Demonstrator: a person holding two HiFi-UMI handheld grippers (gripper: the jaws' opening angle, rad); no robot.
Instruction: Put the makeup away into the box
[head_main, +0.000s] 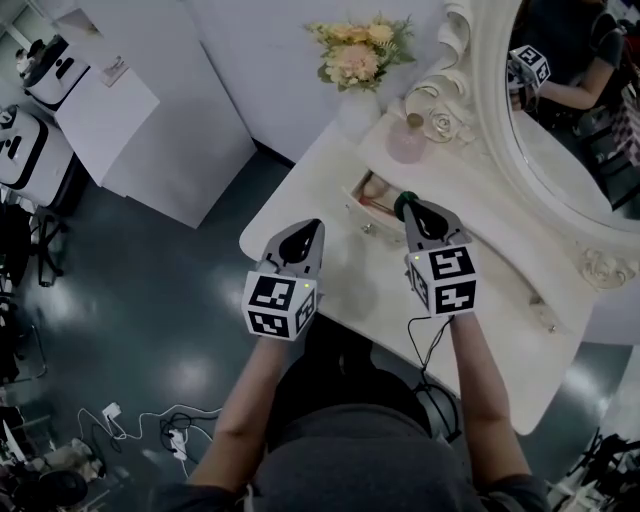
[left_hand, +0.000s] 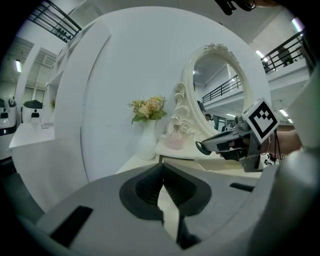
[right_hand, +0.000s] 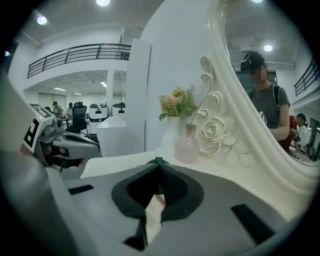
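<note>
Two grippers above the bench (head_main: 300, 195). Right gripper (head_main: 412, 208): fingers pinched shut on what seems a green-tipped makeup piece (right_hand: 158, 161); box (head_main: 362, 192) open at its 11 o'clock. Left gripper (head_main: 310, 228): fingers shut, empty. Best: bring tip over opening, lower, then release.

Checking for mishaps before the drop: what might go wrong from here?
The right tongs pinch the green item only at their very tips, so it may slip before reaching the box. The pink bottle and vase stand just beyond the box; an overshoot might knock them.
</note>
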